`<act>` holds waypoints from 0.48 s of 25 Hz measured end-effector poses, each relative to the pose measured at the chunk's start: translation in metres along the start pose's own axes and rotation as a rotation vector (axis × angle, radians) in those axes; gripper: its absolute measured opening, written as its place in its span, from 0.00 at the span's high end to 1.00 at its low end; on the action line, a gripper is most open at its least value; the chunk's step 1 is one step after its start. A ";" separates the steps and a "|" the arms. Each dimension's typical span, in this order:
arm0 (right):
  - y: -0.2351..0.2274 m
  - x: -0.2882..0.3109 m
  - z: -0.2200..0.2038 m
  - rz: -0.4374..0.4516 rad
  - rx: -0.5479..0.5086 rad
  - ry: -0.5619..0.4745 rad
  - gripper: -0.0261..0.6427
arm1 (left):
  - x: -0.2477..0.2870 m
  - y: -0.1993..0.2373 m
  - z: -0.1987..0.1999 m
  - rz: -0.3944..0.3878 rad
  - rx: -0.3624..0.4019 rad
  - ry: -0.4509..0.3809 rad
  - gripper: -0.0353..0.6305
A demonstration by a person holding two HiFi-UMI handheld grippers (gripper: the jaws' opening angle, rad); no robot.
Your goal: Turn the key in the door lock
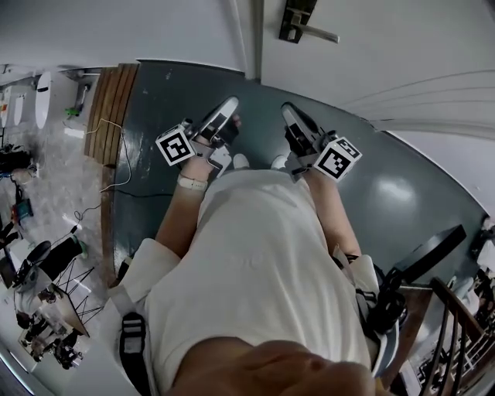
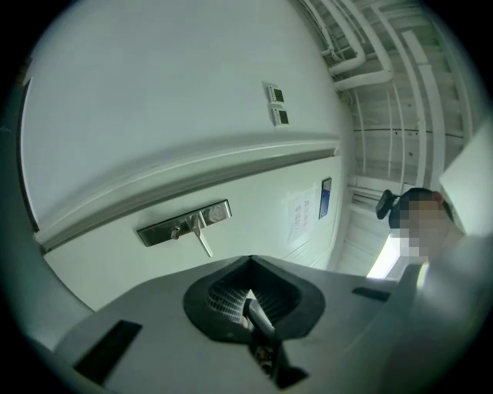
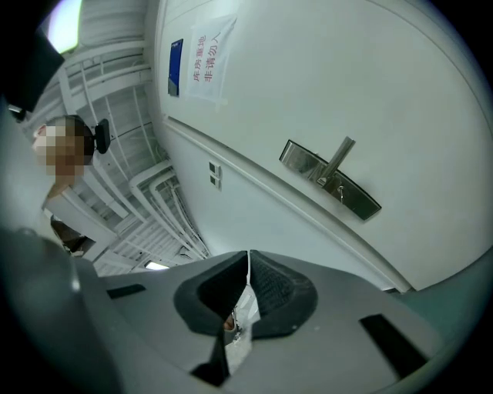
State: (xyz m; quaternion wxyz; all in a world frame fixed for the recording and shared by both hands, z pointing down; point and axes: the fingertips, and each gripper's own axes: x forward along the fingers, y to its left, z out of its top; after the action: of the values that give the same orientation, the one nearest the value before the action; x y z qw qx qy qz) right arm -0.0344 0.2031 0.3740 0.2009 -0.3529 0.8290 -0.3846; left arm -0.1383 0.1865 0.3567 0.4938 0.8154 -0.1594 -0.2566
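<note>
Plainly, left gripper [image 1: 230, 104] and right gripper [image 1: 288, 109] hang before the torso [image 1: 263, 255], jaws pressed together on nothing. Lock plate [image 1: 298, 21] sits at twelve o'clock, well apart, so neither engages it.

Person: loose pale cream shirt [image 1: 263, 263], short sleeves. White band [image 1: 191, 183] on left wrist. Black strap [image 1: 133, 340] with buckle at left shoulder.
Left gripper [image 1: 230, 103]: white-and-black body, left cube [image 1: 175, 147] with black-and-white square markers.
Right gripper [image 1: 288, 109]: darker body, right cube [image 1: 337, 158] marked alike.
Gripper views: smooth grey shell, dark rectangular slots, black pads [image 2: 219, 296] with fine grid ribbing.
</note>
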 end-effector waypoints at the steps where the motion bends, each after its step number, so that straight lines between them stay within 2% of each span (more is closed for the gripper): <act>1: 0.000 -0.001 0.000 0.006 0.008 -0.008 0.92 | -0.001 0.001 0.000 0.002 -0.007 -0.003 0.93; 4: 0.001 -0.003 0.001 0.012 0.020 -0.024 0.92 | -0.002 0.004 -0.001 0.009 -0.033 -0.005 0.93; 8: 0.000 -0.003 0.001 0.007 0.014 -0.022 0.92 | -0.003 0.009 -0.003 0.032 -0.026 0.002 0.93; 12: 0.002 -0.002 0.002 0.025 0.030 -0.036 0.92 | -0.002 0.008 -0.005 0.018 -0.037 0.022 0.93</act>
State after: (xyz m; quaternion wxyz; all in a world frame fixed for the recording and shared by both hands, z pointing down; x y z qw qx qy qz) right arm -0.0327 0.2046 0.3712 0.2256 -0.3463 0.8238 -0.3880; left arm -0.1374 0.1873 0.3660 0.5127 0.8075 -0.1566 -0.2460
